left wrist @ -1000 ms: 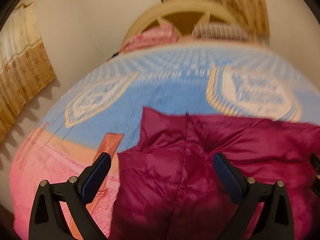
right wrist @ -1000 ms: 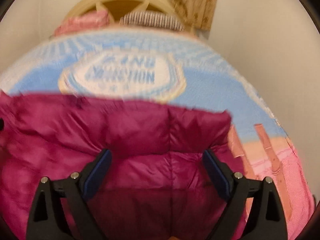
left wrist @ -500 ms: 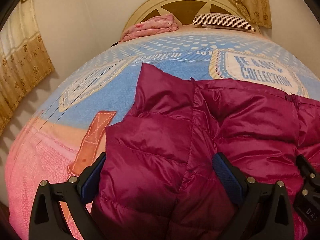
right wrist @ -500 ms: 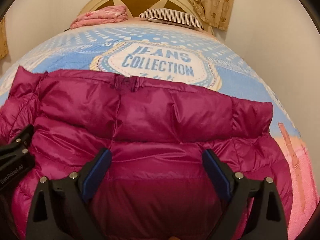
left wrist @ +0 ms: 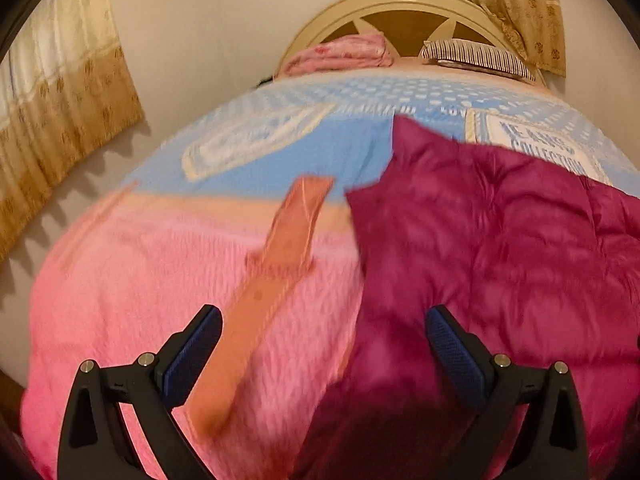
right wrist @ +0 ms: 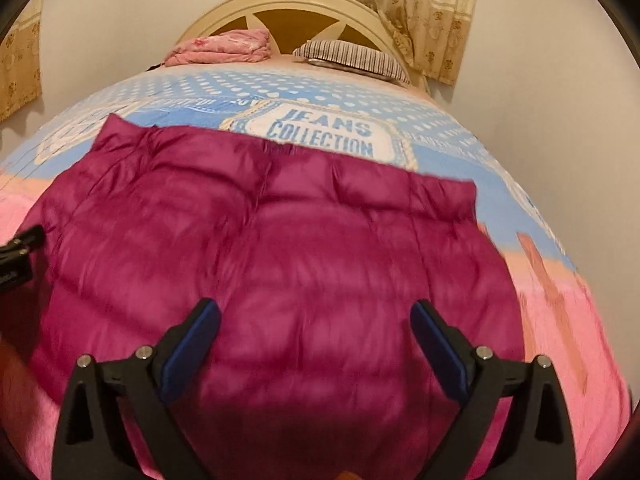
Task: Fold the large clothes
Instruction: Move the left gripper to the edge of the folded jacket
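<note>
Jacket: magenta puffer jacket [right wrist: 276, 264] lies flat on the bedspread [left wrist: 168, 280], collar side w/ zipper toward the headboard [right wrist: 280, 4], near part toward the person.
Long axis: as it lies now, the wide side runs left-right across the bed; left edge and right edge both free.
Left gripper [left wrist: 322, 344]: fingers wide apart, nothing between them. It straddles the jacket's left edge: right pad [left wrist: 452, 352] over the fabric, left pad [left wrist: 192, 354] over pink blanket.
Right gripper [right wrist: 316, 340]: fingers apart too, empty, above the middle-lower part of the jacket, fabric directly ahead and below.
Touching or not: cannot tell, both views blurred; looks like hovering just above.
Nearer hand: left for the left edge; right edge is well off to the right gripper's right side.
Next, I think: a side fold, so each hand must go outward to its own edge first.
Risk: slippery puffy fabric, a shallow pinch may slide off.
</note>
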### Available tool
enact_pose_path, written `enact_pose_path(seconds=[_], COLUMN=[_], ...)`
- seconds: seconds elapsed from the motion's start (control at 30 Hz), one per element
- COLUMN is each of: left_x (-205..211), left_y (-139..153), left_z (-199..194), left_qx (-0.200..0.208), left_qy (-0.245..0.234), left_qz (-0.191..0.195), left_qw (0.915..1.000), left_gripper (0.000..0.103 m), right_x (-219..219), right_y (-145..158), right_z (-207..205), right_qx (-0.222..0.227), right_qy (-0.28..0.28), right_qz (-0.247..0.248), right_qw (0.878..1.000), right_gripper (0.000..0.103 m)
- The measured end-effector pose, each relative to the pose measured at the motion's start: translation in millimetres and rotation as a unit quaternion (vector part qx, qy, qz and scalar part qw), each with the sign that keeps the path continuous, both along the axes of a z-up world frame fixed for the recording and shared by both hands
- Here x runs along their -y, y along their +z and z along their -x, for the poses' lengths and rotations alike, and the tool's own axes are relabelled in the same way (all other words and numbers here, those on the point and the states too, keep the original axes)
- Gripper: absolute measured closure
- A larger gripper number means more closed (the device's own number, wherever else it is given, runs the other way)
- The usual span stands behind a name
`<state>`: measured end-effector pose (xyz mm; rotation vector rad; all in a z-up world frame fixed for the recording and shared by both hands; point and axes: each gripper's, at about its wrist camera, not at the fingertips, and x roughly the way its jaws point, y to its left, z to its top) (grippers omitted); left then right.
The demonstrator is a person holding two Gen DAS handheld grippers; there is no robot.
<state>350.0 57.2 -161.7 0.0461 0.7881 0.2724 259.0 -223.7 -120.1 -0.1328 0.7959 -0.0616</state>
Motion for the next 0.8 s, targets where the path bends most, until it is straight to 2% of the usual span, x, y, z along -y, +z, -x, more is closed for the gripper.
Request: enact_pose_path(seconds=[0.1, 0.2, 0.4, 0.43, 0.53, 0.57, 0.7, 0.73, 0.77, 0.8], left_x=[1.2, 6.7, 3.8, 3.8, 5.2, 7.2, 12.3, 14.2, 17.3, 20.5], left_y=[-9.1, -12.5, -18.0, -18.2, -19.7, -21.7, -22.1, -21.3, -19.6, -17.6], left_z=[9.6, 11.8, 8.6, 9.3, 10.4, 10.5, 9.9, 9.6, 11.8, 13.3], left_qx=[-0.004, -0.003, -0.018, -0.019, -0.024, -0.029, -0.035, -0.034, -0.030, -0.025], left_qy=[0.002, -0.002, -0.015, -0.018, -0.049, -0.056, -0.069, -0.072, -0.077, -0.081], left_qz=[0.022, 0.022, 0.056, 0.059, 0.100, 0.111, 0.127, 0.127, 0.118, 0.112], left_qw=[0.9997, 0.9998, 0.9982, 0.9979, 0.9935, 0.9918, 0.9888, 0.9886, 0.9895, 0.9901], left_gripper=[0.001, 0.001, 0.002, 0.005, 0.031, 0.036, 0.047, 0.053, 0.065, 0.071], right_x=[-7.5, -9.9, -14.5, -15.1, -12.6, -11.8, -9.6, -9.4, -9.4, -10.0], right_y=[-11.8, -20.6, -27.3, -28.2, -28.8, -29.1, -29.5, -29.4, -29.4, -29.2], right_z=[11.9, 13.2, 4.1, 3.6, 4.0, 4.5, 4.9, 5.4, 5.6, 5.9], right_qx=[0.004, 0.004, -0.020, -0.021, -0.020, -0.019, -0.017, -0.016, -0.016, -0.015], right_qy=[0.001, -0.002, -0.006, -0.007, -0.007, -0.007, -0.007, -0.007, -0.007, -0.008], right_qz=[0.009, 0.013, 0.039, 0.041, 0.038, 0.037, 0.034, 0.034, 0.034, 0.038], right_qw=[1.000, 1.000, 0.999, 0.999, 0.999, 0.999, 0.999, 0.999, 0.999, 0.999], right_gripper=[0.005, 0.005, 0.002, 0.002, 0.002, 0.002, 0.002, 0.002, 0.002, 0.002])
